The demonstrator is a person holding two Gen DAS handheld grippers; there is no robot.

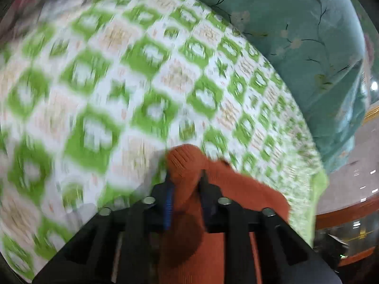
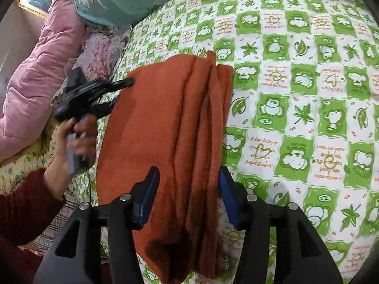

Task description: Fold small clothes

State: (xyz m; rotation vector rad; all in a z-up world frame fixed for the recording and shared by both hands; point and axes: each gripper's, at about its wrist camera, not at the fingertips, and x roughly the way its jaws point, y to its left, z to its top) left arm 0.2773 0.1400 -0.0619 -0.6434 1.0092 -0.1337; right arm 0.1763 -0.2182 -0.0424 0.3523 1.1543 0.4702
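Clearly I was mid-fold: my left gripper (image 1: 186, 177) pinched the rust-orange knitted garment (image 2: 165, 130) on the green-and-white checked bedsheet (image 2: 308, 94); my right gripper (image 2: 188, 196) gaped around its near end, needing to close next.

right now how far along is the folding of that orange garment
Done so far: the orange knit garment is already doubled into several layers, their stacked edges showing, on the green checked bedsheet. In hand: the left tool is shut on a fold of it, while the right tool straddles the near end with its pads apart. Left: laying it flat and squaring it.
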